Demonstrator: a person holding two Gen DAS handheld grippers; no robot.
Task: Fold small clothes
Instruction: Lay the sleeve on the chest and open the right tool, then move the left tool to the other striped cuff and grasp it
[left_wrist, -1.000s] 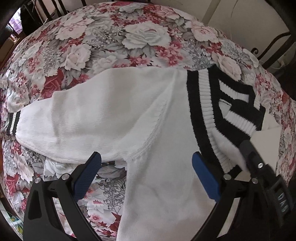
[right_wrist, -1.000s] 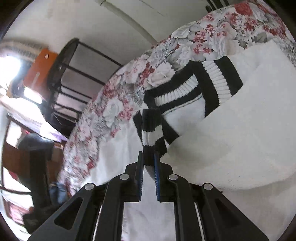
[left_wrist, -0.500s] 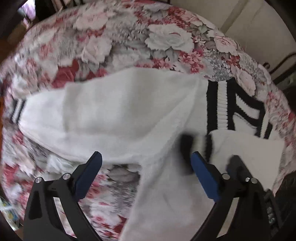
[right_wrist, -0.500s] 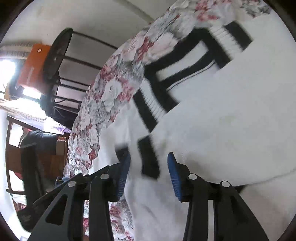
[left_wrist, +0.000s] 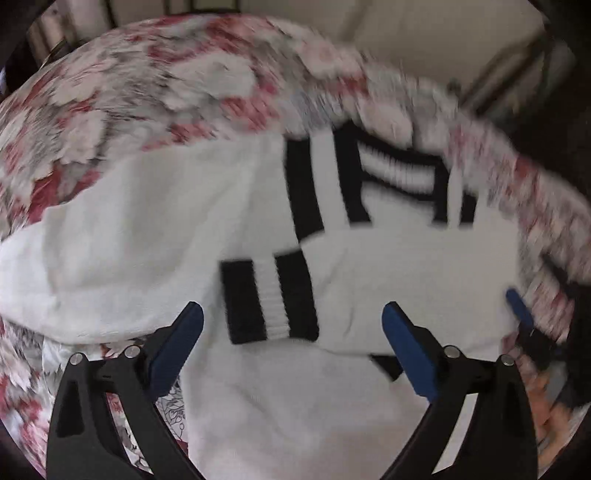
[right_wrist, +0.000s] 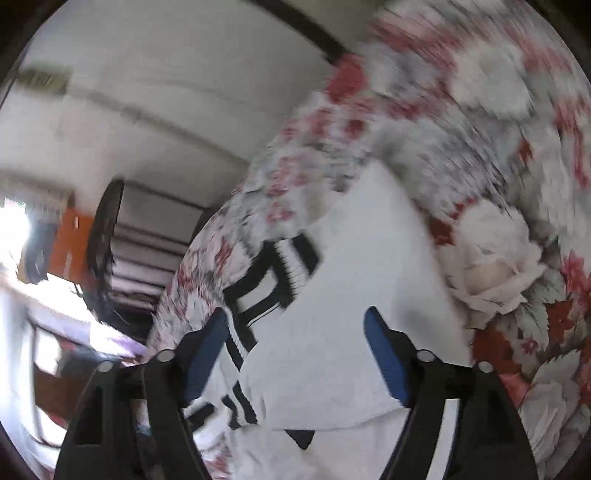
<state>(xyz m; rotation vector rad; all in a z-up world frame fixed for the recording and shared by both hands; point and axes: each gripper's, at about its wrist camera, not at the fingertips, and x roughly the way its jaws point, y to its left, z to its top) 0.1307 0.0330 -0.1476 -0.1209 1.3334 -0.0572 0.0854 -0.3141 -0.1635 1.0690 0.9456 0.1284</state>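
A small white knit sweater (left_wrist: 147, 236) with a black-and-white striped collar (left_wrist: 391, 177) lies on the floral cloth (left_wrist: 155, 81). Its right sleeve (left_wrist: 406, 266) is folded across the chest, and the striped cuff (left_wrist: 269, 299) rests near the middle. My left gripper (left_wrist: 291, 354) is open and empty, just above the cuff. My right gripper (right_wrist: 295, 354) is open and empty over the folded sleeve (right_wrist: 354, 295); its blue fingertip (left_wrist: 517, 310) shows at the right edge of the left wrist view. The collar (right_wrist: 273, 273) shows in the right wrist view too.
The floral cloth (right_wrist: 461, 129) covers the whole surface under the sweater. A dark metal rack (right_wrist: 107, 236) and an orange object (right_wrist: 70, 243) stand beyond the surface's far edge, by a pale wall (right_wrist: 166, 92).
The right gripper carried the sleeve cuff across the chest, opened and let it go, then drew back. The left gripper stayed open and shifted right over the sweater.
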